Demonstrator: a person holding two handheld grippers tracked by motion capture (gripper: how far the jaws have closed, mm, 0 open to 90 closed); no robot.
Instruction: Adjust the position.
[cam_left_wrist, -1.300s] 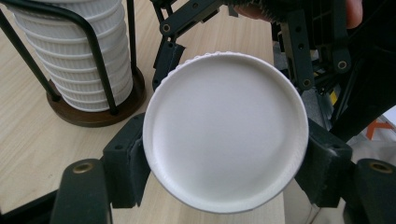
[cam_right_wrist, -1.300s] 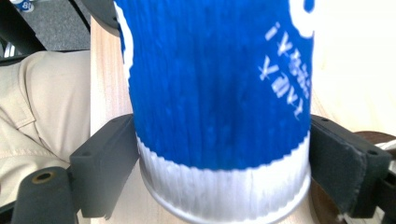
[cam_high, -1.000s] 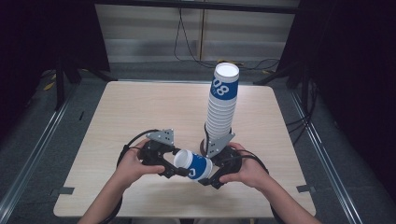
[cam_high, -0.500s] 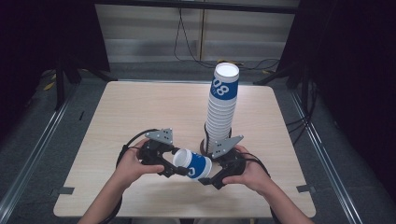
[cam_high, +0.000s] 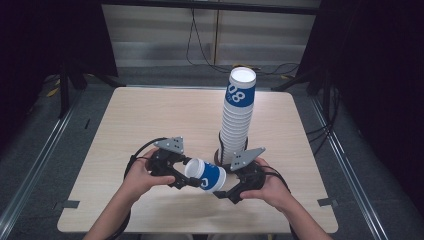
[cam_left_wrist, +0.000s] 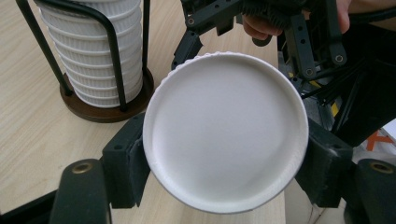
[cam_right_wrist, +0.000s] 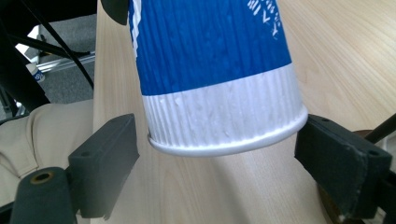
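While I look down from the high view, I count one loose paper cup (cam_high: 205, 174), one tall stack of cups (cam_high: 237, 116) in a wire holder, and my two grippers on the wooden table (cam_high: 150, 115). The loose cup lies on its side above the table's near middle, between the left gripper (cam_high: 184, 175) and the right gripper (cam_high: 227, 187). Against half a second ago, both hands have edged slightly to the right and the cup has gone with them; the stack has not moved. The top cup of the stack carries white digits I read as "08" on its blue band.

From the left gripper view, the cup's white base (cam_left_wrist: 225, 131) faces me, and my two black jaws are clamped on its sides, touching left and right. One cup stack stands in its holder (cam_left_wrist: 105, 100) at upper left, on a dark round foot.

From the right gripper view, the blue ribbed wall and white rim end of the cup (cam_right_wrist: 219, 74) hang between my jaws, which stand apart with a gap on the left side. White lettering at the top edge is cut off and unreadable.
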